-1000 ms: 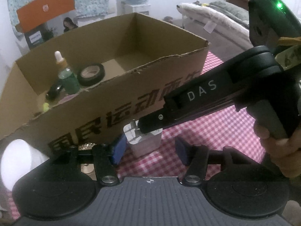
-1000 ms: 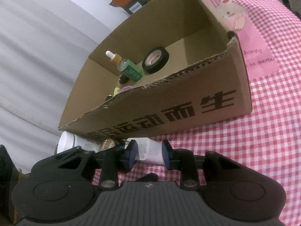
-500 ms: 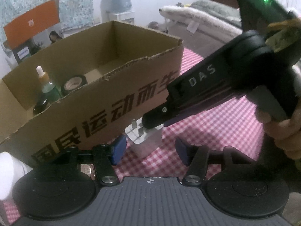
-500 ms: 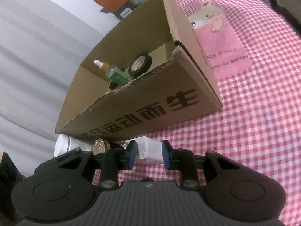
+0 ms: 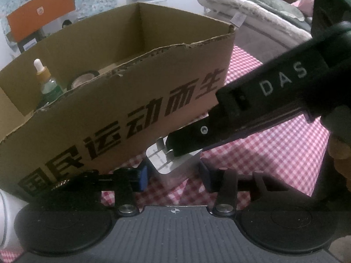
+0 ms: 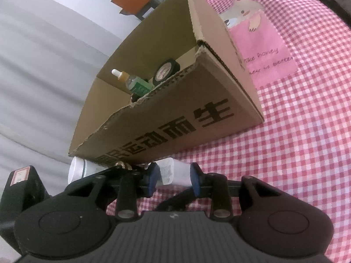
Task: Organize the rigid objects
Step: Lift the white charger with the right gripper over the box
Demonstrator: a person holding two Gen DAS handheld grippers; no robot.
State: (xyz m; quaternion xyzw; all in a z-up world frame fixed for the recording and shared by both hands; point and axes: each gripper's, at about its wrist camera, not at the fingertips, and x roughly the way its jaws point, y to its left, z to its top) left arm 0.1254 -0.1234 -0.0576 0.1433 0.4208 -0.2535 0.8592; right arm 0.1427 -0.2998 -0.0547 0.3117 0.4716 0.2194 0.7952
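Cardboard box [image 5: 109, 114] already keeps the dropper bottle [image 5: 47, 81] and tape roll [image 5: 82, 80]. The white charger [image 5: 175, 164] lies just in front of it on the checked cloth [image 5: 263, 153]. My left fingers [image 5: 141, 176] have just been closing around the charger; I cannot tell if they squeeze it yet. My right fingers [image 6: 153, 176] pinch it, nearly closed, to hold it steady, I think.

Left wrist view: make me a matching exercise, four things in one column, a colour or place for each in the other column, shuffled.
1. dropper bottle
2. tape roll
3. charger
4. cardboard box

A. white, metal prongs, outside the box
B. brown, black printed characters
C. black ring, inside the box
D. greenish, white tip, inside the box

Pairs: 1-D, 2-C, 3-A, 4-B
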